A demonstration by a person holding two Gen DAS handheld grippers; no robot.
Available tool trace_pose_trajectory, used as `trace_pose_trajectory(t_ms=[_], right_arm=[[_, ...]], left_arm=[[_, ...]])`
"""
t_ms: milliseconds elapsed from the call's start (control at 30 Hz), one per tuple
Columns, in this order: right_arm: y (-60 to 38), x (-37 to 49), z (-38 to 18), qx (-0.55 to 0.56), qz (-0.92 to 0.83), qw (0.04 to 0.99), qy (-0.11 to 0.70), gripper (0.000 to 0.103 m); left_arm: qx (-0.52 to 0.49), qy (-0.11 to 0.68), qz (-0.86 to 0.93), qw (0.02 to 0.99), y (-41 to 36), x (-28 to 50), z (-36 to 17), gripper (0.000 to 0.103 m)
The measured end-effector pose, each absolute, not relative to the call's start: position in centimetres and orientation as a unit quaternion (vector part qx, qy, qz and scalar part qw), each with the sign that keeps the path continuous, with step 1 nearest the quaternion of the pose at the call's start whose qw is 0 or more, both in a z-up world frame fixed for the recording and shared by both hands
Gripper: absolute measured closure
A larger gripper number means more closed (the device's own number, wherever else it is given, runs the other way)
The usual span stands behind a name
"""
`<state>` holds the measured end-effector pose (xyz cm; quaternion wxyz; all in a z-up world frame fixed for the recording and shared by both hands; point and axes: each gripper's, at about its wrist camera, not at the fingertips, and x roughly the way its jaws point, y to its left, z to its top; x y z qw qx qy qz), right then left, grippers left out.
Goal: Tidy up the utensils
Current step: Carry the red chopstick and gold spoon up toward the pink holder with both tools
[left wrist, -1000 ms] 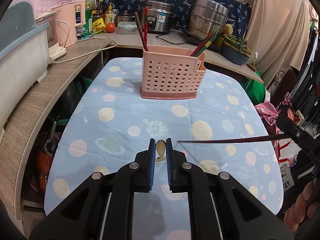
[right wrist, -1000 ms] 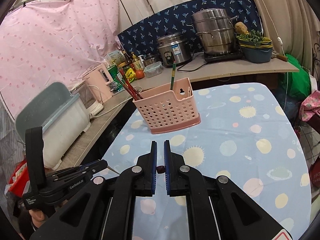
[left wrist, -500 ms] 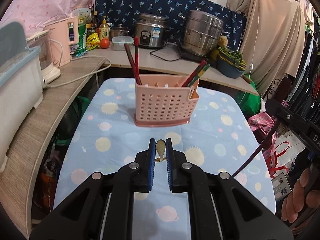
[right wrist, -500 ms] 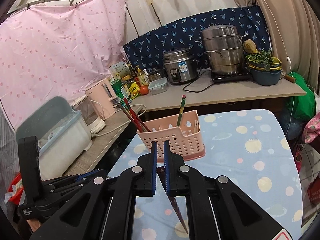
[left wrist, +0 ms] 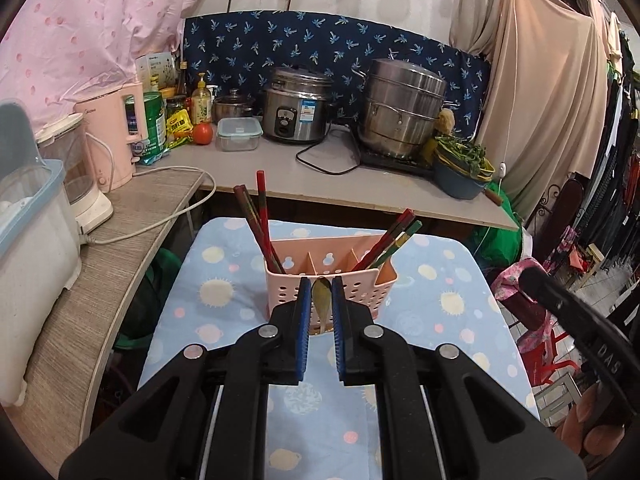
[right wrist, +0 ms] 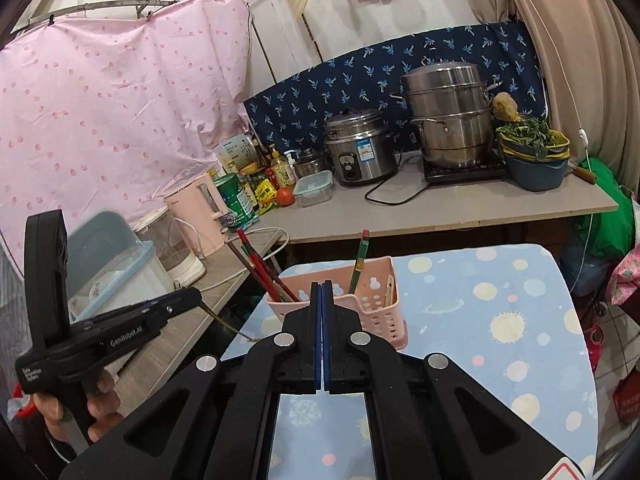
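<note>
Pink plastic utensil basket (left wrist: pixel 332 280) stands on the desk (left wrist: pixel 224 292), chopsticks (left wrist: pixel 256 224) leaning in its end compartments. Just before it, the left gripper (left wrist: pixel 321 300) clamps a brass-coloured spoon (left wrist: pixel 321 300) upright. The right gripper (right wrist: pixel 321 320) is closed tight, nothing visible between its blue pads.

This is a lived-in home kitchen corner. A rice cooker (left wrist: pixel 298 114), a stacked steel steamer pot (left wrist: pixel 402 110) on a hotplate, a pink kettle (left wrist: pixel 116 136), sauce bottles (left wrist: pixel 201 102), a tomato (left wrist: pixel 203 134) and a basin of greens (left wrist: pixel 460 168) crowd the bench (left wrist: pixel 280 176). Patterned cloths hang as wall covers, a pink one (right wrist: pixel 120 92) and a dark blue one (left wrist: pixel 320 48). Clothes (left wrist: pixel 616 152) hang at the right. A space-print cloth covers the nearer bench (left wrist: pixel 224 292).
</note>
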<state>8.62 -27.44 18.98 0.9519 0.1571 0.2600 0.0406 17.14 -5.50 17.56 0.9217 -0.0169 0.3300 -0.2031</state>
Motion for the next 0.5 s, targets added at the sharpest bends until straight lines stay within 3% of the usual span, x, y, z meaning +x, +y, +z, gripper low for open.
trace_pose_trajectory(t_ms=[100,167,200,500], right_arm=[[-27.8,7.9,17.0,0.163,0.038,0.944,0.283,0.098],[-28.0,7.9,15.2,0.164,0.031,0.938,0.304,0.078],[-27.9,8.1,14.4,0.165,0.031,0.935,0.314,0.073],[-26.8,12.5,6.2,0.158,0.042,0.898,0.407,0.071]], left_arm=[[-0.020,0.343,-0.202,0.917,-5.1,17.1,16.4,0.093],[-0.019,0.354,-0.200,0.914,-4.7,16.9,15.4,0.093],[-0.020,0.361,-0.197,0.911,-4.5,16.7,14.7,0.093],[-0.010,0.411,-0.161,0.897,-2.7,16.4,9.3,0.093]])
